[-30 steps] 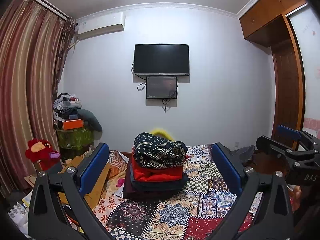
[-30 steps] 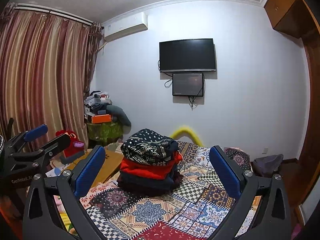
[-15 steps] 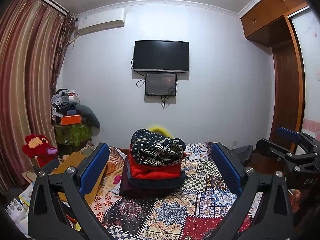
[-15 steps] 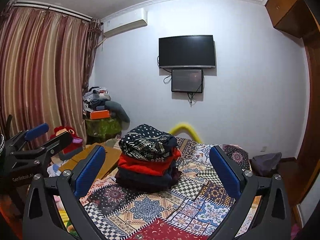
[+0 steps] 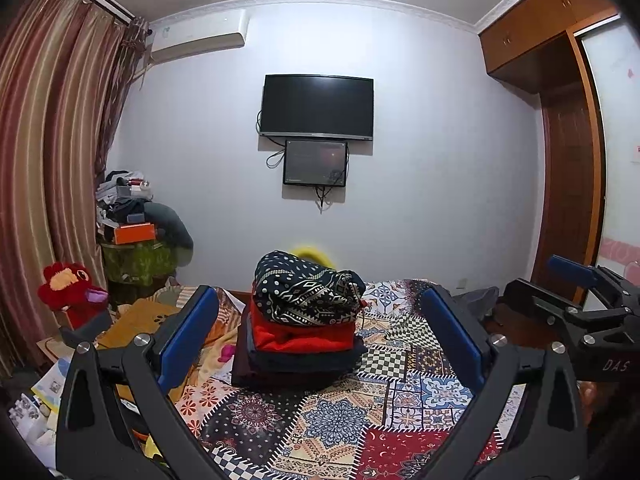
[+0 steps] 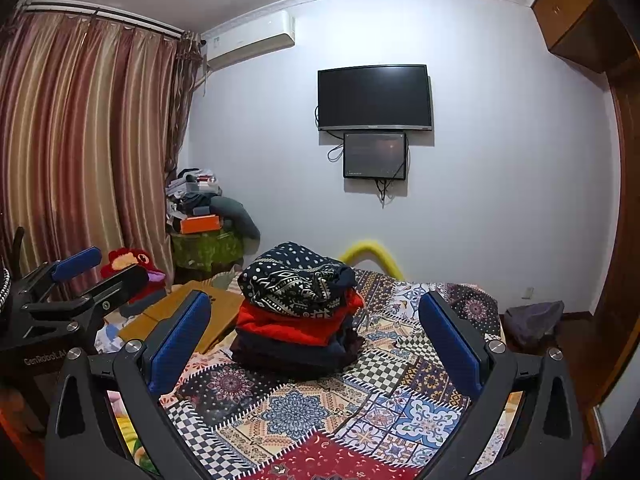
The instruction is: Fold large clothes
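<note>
A stack of folded clothes [image 5: 304, 320] sits on the patchwork bed cover [image 5: 340, 420]: a black-and-white patterned piece [image 6: 296, 276] on top, a red one [image 6: 288, 324] under it, dark ones at the bottom. My left gripper [image 5: 320, 336] is open and held well short of the stack, nothing between its blue pads. My right gripper [image 6: 316, 340] is likewise open and empty, also back from the stack. Each gripper shows at the edge of the other's view: the right gripper [image 5: 576, 300] and the left gripper [image 6: 76, 288].
Beyond the bed stands a wall with a television [image 5: 318, 106] and a smaller screen [image 5: 315, 163]. At left hang curtains [image 5: 52, 160], with a cluttered green stand [image 5: 136, 260], a red plush toy [image 5: 68, 284] and an ochre cloth [image 5: 148, 316]. A wooden wardrobe [image 5: 568, 184] stands at right.
Both views have tilted slightly upward, so the stack and bed sit a little lower in frame. Both grippers stay open and empty.
</note>
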`<state>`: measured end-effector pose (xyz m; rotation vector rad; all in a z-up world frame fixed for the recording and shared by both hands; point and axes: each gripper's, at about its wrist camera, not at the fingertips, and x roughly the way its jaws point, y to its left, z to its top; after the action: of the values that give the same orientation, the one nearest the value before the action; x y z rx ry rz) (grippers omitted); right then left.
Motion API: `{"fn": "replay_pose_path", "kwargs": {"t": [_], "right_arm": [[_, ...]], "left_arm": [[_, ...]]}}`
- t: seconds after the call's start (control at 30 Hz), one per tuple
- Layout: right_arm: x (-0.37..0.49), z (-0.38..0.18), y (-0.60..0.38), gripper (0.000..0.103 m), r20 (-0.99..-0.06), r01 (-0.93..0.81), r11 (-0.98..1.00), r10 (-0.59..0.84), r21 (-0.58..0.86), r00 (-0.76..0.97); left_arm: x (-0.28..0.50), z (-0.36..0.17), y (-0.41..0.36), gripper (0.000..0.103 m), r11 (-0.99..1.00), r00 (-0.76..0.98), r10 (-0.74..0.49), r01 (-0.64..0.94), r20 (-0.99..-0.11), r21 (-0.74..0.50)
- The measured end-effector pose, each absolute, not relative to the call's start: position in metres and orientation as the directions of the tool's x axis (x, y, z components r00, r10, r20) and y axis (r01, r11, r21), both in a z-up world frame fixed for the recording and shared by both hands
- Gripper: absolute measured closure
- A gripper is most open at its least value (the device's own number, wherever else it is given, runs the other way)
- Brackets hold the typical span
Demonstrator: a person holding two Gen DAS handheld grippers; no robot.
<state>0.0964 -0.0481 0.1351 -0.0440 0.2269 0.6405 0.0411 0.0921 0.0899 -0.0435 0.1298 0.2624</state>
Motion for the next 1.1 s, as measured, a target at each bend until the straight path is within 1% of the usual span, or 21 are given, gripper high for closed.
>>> {"fn": "replay_pose_path", "kwargs": {"t": [0.5,1.1], "right_arm": [[0.0985,0.1354,-0.0551,0.000,-0.214,-0.590,0.806,0.586,0.052,0.781],[0.1000,0.1330,-0.0508,0.000,-0.226,-0.592,0.805,0.586,0.051,0.778]], "left_arm": [[0.0413,0.0889,0.0957,0.000,0.967,0.960,0.239,-0.248,-0.142,-0.048],[0.0445,0.0820,0.0936,0.000,0.972,0.962,0.224,-0.232,-0.156,-0.037]]}}
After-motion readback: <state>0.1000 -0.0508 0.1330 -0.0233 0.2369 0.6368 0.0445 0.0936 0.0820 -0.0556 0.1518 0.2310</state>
